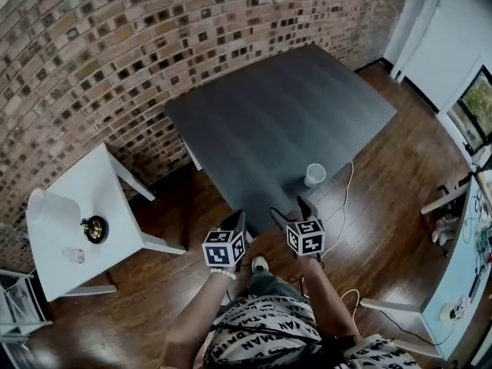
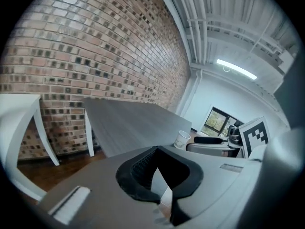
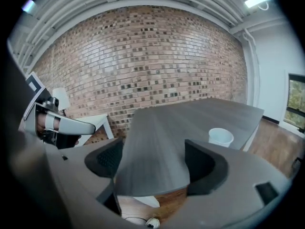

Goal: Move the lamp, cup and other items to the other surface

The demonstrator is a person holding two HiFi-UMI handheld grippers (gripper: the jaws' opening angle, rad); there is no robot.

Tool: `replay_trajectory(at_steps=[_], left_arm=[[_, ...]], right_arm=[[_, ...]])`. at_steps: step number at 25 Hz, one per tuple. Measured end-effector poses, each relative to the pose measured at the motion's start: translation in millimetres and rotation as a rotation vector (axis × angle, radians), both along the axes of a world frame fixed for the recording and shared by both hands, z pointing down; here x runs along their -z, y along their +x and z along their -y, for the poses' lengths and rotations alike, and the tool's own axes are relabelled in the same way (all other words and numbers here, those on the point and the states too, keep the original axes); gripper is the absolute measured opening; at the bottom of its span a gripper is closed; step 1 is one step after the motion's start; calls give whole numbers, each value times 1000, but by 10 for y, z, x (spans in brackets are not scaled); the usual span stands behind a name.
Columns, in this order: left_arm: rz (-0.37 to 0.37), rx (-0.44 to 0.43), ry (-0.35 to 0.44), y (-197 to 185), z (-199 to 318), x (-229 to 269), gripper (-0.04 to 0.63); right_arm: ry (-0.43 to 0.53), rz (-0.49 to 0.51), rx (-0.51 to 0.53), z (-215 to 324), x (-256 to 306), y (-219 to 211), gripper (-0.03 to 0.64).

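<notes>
A white paper cup [image 1: 314, 174] stands near the front right edge of the dark grey table [image 1: 269, 114]. The cup [image 3: 220, 137] shows just right of my right jaws and further off in the left gripper view [image 2: 182, 139]. A white-shaded lamp [image 1: 46, 204] lies on the small white side table [image 1: 115, 198] at the left, beside a black round object [image 1: 95, 228] and a small white item [image 1: 74, 255]. My left gripper [image 1: 237, 220] [image 2: 162, 194] is shut and holds nothing. My right gripper [image 1: 292, 210] [image 3: 152, 163] is open at the grey table's near edge.
A brick wall [image 1: 115, 44] runs behind both tables. A white cable [image 1: 344, 206] trails over the wooden floor to the right of the grey table. A light blue desk [image 1: 469, 283] and white chair legs [image 1: 392, 307] stand at the right. A wire rack [image 1: 14, 310] is at the lower left.
</notes>
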State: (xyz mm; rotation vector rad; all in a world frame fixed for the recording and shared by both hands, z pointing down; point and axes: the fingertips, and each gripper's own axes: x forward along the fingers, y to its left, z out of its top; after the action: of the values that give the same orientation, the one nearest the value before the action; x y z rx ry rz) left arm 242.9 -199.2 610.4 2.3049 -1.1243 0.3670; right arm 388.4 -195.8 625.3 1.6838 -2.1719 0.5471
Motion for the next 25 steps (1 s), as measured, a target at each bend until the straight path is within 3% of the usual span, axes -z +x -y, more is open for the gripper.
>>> replay_trajectory(at_steps=[6,14,20,25], left_arm=[[4,126,23,-995,-406,53,0],[19,462,33,-2833,-1002,191,0],[31,659,42,-3870,-1537,217,0],[29,806,55,-4500,-1662,226,0]], right_arm=[[24,18,167,-148,110,-1140,425],[33,34,523,-309,284,-3132,368],[37,31,723,-560,298,-4367,368],[30,27,869,-571,284,-5192,360]])
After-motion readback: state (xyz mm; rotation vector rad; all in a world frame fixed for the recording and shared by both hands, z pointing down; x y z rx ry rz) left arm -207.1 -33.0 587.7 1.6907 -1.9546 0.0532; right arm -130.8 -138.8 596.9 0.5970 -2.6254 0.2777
